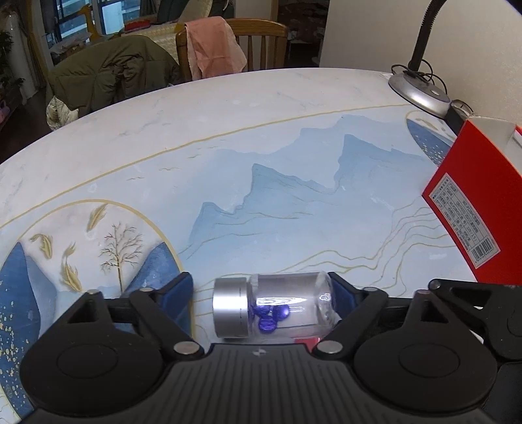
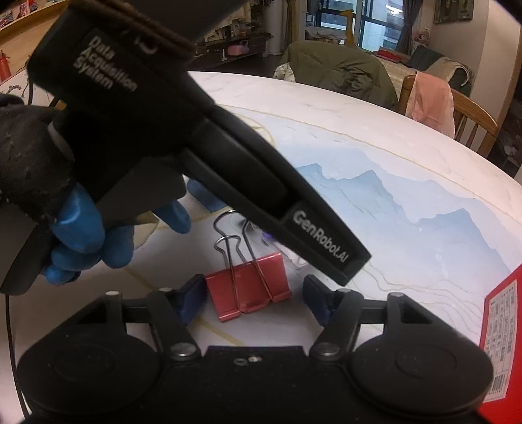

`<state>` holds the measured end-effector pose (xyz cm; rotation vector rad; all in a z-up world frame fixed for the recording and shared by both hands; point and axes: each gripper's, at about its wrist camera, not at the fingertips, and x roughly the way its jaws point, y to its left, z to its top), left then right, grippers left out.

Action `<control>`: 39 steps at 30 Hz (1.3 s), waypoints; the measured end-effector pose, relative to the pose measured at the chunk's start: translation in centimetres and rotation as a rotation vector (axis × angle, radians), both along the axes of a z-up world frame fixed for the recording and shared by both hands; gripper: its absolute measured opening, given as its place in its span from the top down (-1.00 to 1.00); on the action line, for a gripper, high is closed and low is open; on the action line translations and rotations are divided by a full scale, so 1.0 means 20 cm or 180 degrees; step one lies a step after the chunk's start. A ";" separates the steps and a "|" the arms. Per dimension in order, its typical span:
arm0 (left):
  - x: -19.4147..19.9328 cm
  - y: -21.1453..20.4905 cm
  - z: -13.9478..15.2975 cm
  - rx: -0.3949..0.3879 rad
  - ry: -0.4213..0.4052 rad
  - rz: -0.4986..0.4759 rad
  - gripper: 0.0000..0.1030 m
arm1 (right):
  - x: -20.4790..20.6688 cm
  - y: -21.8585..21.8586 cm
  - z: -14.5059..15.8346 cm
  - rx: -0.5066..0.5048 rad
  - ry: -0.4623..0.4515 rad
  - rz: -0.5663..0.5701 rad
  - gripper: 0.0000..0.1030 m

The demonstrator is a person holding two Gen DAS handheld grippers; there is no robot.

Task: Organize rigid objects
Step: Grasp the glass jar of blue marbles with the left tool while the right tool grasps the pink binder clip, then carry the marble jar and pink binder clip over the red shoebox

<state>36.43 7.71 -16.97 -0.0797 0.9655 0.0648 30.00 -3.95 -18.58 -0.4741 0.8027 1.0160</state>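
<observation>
Painted marble tabletop (image 1: 261, 130) carried both items. Left claw (image 1: 261, 293) straddled a lying clear glass jar with silver lid (image 1: 270, 306), pads not gripping. Right claw (image 2: 254, 296) flanked a red metal binder clip (image 2: 248, 290), untouched. Grasping step; closure required next. Red box (image 1: 473, 195) stood beyond.

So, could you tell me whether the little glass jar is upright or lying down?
Lying down: the glass jar rests sideways, silver cap pointing left.

Round table (image 1: 228, 107) with printed blue mountain scene. Lamp base (image 1: 419, 93) at far right edge, gooseneck rising. Two chairs behind the table: olive jacket (image 1: 114, 71) draped over one, pink cloth (image 1: 213, 47) over the wooden chair (image 1: 261, 42). Windows (image 2: 355, 19) beyond.
</observation>
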 end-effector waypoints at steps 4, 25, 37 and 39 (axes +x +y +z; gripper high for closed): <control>-0.01 -0.02 0.01 -0.0020 -0.0034 -0.0063 -0.39 | -0.02 0.00 0.01 -0.0013 -0.0038 0.0042 -0.05; -0.10 -0.03 0.20 0.0022 -0.0285 -0.0050 -0.37 | -0.12 -0.11 0.10 -0.0088 -0.0059 -0.0371 0.03; -0.25 -0.11 0.39 0.0018 -0.0506 -0.0153 -0.37 | -0.16 -0.31 0.33 0.0183 -0.0023 -0.0791 0.06; -0.28 -0.13 0.42 0.0021 -0.0532 -0.0173 -0.37 | -0.17 -0.36 0.38 0.0257 -0.0015 -0.0833 0.06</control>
